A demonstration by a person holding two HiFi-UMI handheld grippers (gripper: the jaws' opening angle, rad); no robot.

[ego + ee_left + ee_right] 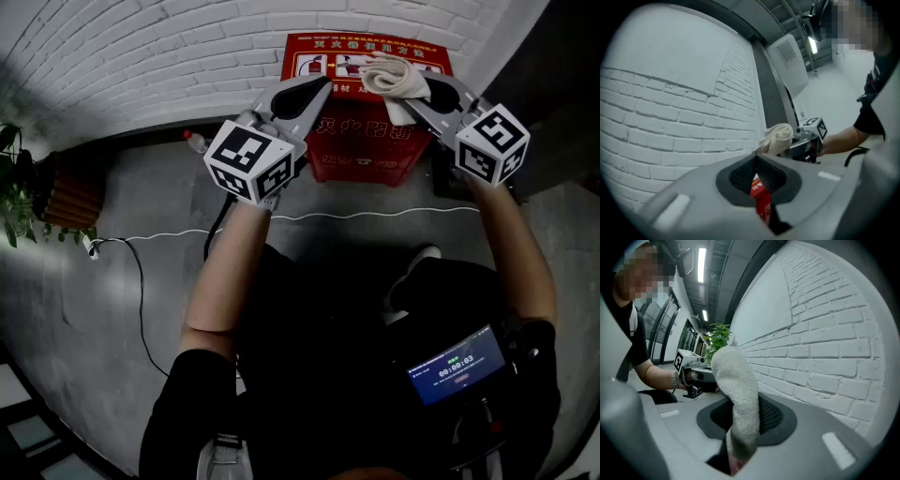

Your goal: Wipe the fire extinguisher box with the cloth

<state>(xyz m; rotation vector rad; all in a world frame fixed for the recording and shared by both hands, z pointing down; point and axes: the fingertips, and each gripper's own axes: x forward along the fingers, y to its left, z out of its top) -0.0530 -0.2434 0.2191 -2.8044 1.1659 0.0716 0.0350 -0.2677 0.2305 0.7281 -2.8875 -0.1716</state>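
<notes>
Right claw [740, 420] clamps cloth [736, 380] over red box [366, 150] with Chinese lettering.

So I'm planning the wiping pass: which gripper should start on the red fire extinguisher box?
Right. The right gripper is shut on the white towelling cloth, held at the top of the red fire extinguisher box. The left gripper is shut with nothing between its jaws.
</notes>
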